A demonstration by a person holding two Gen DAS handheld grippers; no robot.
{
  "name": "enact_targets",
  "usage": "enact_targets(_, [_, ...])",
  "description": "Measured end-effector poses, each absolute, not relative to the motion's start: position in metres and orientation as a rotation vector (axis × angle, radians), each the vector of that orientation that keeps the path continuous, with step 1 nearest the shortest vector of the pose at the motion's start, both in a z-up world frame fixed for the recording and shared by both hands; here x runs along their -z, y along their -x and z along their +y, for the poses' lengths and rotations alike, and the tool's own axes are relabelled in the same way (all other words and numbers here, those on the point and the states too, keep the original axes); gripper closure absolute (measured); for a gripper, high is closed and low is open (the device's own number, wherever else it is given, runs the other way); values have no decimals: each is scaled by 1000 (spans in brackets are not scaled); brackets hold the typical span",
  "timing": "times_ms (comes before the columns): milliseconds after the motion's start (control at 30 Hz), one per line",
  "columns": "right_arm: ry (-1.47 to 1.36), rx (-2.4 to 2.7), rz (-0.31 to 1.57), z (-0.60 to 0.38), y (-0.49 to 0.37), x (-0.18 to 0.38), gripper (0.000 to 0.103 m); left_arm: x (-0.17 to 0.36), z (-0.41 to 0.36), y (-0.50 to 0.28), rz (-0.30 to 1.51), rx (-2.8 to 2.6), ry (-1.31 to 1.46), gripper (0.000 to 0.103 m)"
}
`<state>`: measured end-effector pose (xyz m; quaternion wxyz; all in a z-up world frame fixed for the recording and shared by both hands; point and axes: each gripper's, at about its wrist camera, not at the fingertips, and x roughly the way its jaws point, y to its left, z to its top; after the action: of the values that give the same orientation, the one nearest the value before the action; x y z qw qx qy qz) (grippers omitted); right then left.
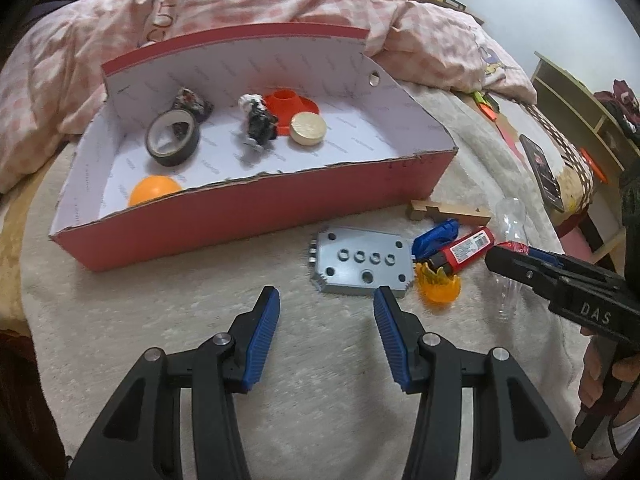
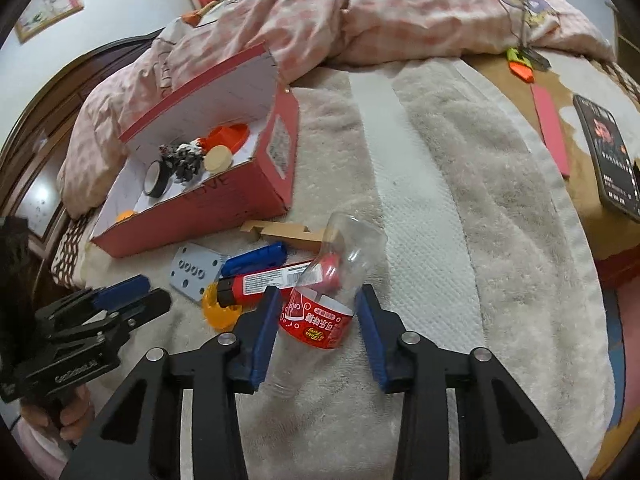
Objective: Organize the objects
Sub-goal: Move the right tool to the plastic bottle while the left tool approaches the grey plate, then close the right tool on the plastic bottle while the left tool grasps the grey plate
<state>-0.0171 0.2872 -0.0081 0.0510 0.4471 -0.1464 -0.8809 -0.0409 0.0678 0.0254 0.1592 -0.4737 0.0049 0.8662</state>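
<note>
Left wrist view looks down on a pale fleecy blanket (image 1: 248, 304) spread over a bed, with the left gripper (image 1: 326, 300) partly open and nothing between its blue pads (image 1: 264, 326); its right fingertip overlaps the near edge of a grey metal plate (image 1: 362, 260) drilled with holes, though contact cannot be judged. Beyond it stands an open red cardboard box (image 1: 256, 216) with a white lining, holding a roll of dark tape (image 1: 173, 139), an orange ball (image 1: 154, 191) in the near left corner, a round cream lid (image 1: 308, 129), an orange plastic cone-like part (image 1: 286, 102) and a small black and white figure (image 1: 260, 120). To the right of the plate lie a blue clip-like object (image 1: 436, 236), a red tube (image 1: 466, 250) with a printed label, an orange spiky plastic piece (image 1: 438, 286) and a wooden block (image 1: 448, 212). Right wrist view shows the right gripper (image 2: 316, 312) straddling a clear plastic bottle (image 2: 348, 256) with a red label, which lies on the blanket beside the red tube; the bottle sits between the blue pads, and they appear to meet its labelled waist, so it seems held, though a firm grip cannot be confirmed. A pink checked quilt (image 2: 400, 12) is bunched behind the box, and a dark phone (image 2: 612, 160) lies far right.
</note>
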Motion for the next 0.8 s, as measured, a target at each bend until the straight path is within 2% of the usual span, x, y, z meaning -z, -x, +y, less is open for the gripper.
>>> enact_targets(133, [-1346,2681,-369,278,18,8,63,-21,75,45,38,-2438,1376,53])
enact_targets(200, [-1346,2680,-342,274,19,9,63,-21,78,46,52,-2436,1369,47])
enact_targets(433, [-1337,2678,-320,273,20,10,63,-21,95,47,118,-2386,1330,38])
enact_targets(800, [-1348,2665,-289,266,21,14,65,-14,115,54,309,-2416,1317,35])
